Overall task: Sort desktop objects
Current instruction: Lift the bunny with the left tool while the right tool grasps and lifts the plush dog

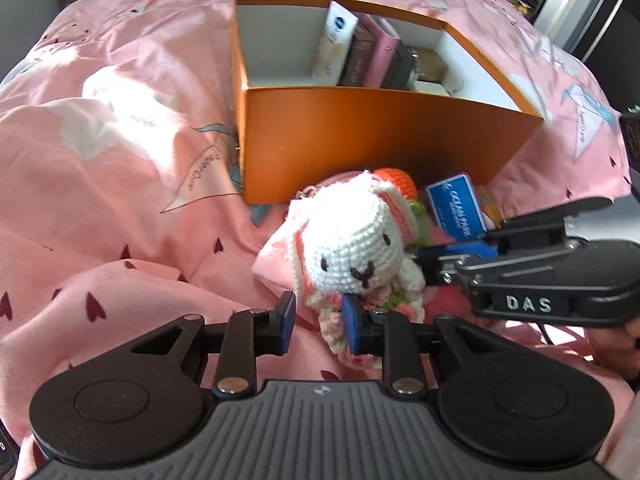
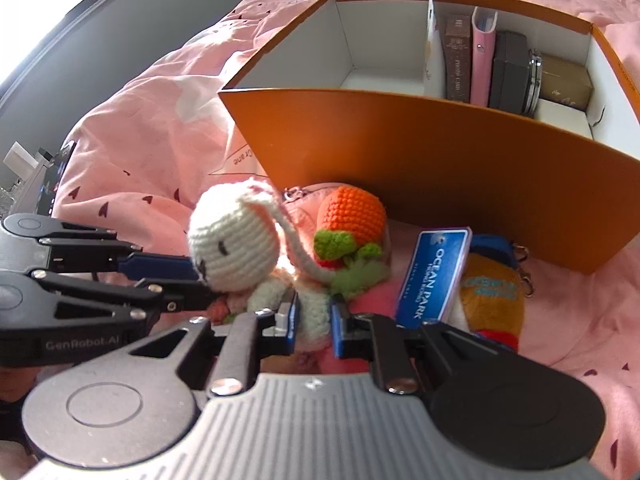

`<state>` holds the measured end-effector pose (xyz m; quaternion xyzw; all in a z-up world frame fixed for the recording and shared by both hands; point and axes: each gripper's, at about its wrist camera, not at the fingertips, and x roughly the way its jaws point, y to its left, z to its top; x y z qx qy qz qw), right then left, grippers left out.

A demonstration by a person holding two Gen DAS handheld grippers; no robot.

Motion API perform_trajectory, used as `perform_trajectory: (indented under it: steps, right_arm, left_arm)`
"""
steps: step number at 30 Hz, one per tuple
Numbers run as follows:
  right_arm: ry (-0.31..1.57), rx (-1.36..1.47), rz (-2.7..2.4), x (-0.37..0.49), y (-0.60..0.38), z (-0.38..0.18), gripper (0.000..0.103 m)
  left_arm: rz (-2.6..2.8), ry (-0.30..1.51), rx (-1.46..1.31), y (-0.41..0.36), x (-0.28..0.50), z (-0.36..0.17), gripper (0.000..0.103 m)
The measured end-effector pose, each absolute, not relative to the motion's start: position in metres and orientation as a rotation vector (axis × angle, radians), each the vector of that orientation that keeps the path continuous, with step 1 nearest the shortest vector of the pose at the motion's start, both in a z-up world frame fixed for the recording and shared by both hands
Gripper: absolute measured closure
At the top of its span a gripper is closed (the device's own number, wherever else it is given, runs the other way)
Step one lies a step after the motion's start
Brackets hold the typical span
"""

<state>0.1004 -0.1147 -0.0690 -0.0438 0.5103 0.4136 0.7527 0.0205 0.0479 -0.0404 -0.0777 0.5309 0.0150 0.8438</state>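
- Crochet bunny (image 1: 352,240) lies on the pink bed cover (image 1: 120,200), just in front of the orange box (image 1: 360,140), w/ a crochet carrot (image 2: 352,216), a blue card (image 1: 454,208) and a plush keyring (image 2: 492,296) crowded beside it.
- Right tongs (image 2: 316,322): nearly closed, pads pressing the bunny's white lower body from both sides. That reads as a real grip.
- Left tongs (image 1: 320,322): narrow gap, not gripping. One pad touches the pink-white crochet trim under the bunny's chin; bare sheet shows betw. the other pad and the trim.
- Step in hand, prob.: get the bunny clear of the pile and into the box.
- To do it well: the left tongs should take a solid part of the bunny, not just loose trim (yarn stretches and slips), or back off so the two pairs don't pull against each other.
- Lift straight up first. The long ear drapes toward the carrot's green leaves and could drag them along.
- Clear the box's front wall before moving fwd.
- The empty compartment (image 2: 376,80) looks the best target; the other side is already packed w/ upright items.
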Motion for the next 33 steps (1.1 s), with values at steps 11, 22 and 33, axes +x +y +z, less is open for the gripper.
perform_trajectory:
  steps: [11,22,33]
  right_arm:
    - [1.141,-0.075,0.887,0.099,-0.108,-0.078,0.084]
    - [1.05,-0.187,0.868,0.091,-0.111,-0.063,0.078]
    - [0.922,-0.245,0.741,0.092,-0.154,-0.036,0.07]
  left_arm:
    - [0.025,1.197,-0.152,0.045,0.02,-0.051,0.07]
    - [0.033,1.169,-0.232,0.054,0.018,-0.049,0.057]
    - [-0.062,1.133,-0.191,0.038,0.015,-0.045,0.057]
